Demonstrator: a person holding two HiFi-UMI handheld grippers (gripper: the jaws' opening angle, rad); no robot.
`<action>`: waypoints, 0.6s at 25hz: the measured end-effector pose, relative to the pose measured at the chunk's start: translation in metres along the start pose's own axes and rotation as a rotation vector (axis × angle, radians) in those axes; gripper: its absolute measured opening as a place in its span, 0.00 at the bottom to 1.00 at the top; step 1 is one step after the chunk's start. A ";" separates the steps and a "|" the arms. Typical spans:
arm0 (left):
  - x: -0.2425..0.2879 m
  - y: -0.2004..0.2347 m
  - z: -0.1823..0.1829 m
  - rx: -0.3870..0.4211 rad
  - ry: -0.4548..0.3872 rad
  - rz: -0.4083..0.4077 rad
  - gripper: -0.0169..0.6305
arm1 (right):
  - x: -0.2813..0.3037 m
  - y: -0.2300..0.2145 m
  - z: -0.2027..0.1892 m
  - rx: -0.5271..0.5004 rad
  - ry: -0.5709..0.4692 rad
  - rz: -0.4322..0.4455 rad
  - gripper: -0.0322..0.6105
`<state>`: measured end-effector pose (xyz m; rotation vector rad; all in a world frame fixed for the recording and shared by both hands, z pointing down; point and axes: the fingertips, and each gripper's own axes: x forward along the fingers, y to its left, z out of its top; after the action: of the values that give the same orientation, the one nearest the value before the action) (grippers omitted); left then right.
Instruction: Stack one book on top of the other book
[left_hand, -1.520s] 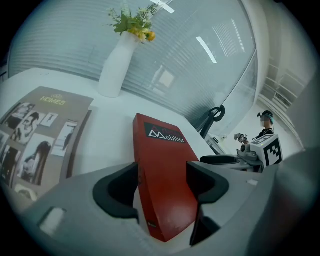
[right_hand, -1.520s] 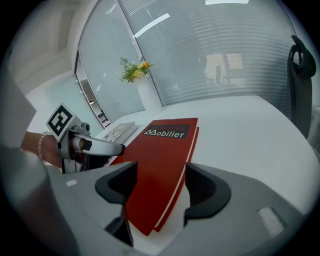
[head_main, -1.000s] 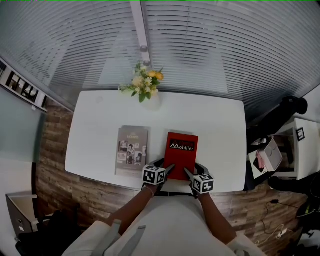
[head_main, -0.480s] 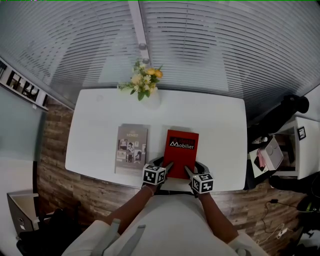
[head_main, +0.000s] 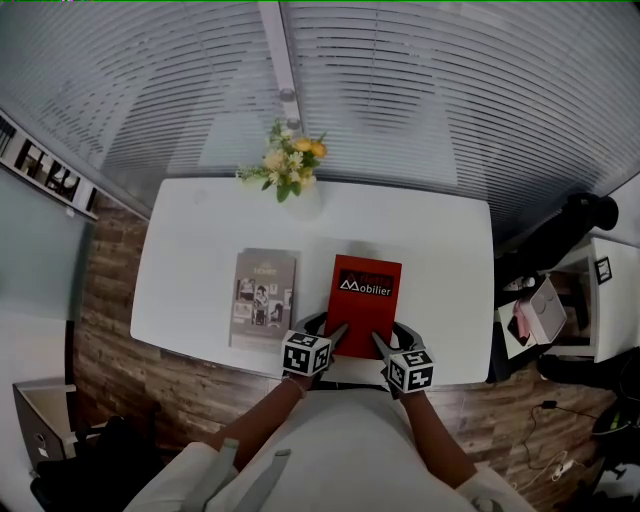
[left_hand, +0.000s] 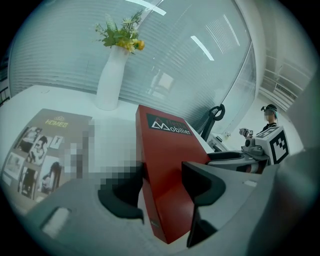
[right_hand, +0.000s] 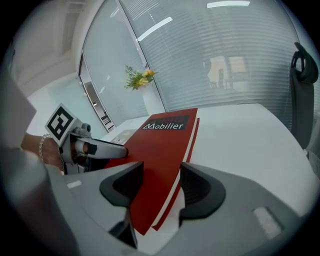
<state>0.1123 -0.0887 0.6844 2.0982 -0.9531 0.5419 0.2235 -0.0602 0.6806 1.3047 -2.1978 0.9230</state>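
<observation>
Two grippers clamp the red book (head_main: 362, 310) along its 6 o'clock edge: the left gripper (head_main: 330, 332) at the 7 o'clock corner, the right gripper (head_main: 390, 340) at the 5 o'clock corner. Their fingers (right_hand: 197, 187) have just been closing onto it. I see that edge raised off the worktop (head_main: 200, 260). At the red book's 9 o'clock lies the grey book (head_main: 264, 298), apart.

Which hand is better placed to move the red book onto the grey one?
Left, slightly. The left gripper and right gripper have just been closing on the red book; the left is on the side nearest the grey book, so it likely leads.
</observation>
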 end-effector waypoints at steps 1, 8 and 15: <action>-0.003 -0.002 0.004 0.003 -0.009 -0.001 0.41 | -0.003 0.001 0.004 -0.002 -0.006 0.000 0.40; -0.025 -0.017 0.035 0.035 -0.062 0.005 0.41 | -0.024 0.012 0.036 -0.014 -0.052 -0.003 0.40; -0.054 -0.033 0.065 0.041 -0.102 -0.003 0.41 | -0.049 0.029 0.070 -0.021 -0.095 -0.003 0.39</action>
<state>0.1082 -0.1004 0.5948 2.1811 -1.0031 0.4603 0.2196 -0.0710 0.5910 1.3677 -2.2701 0.8510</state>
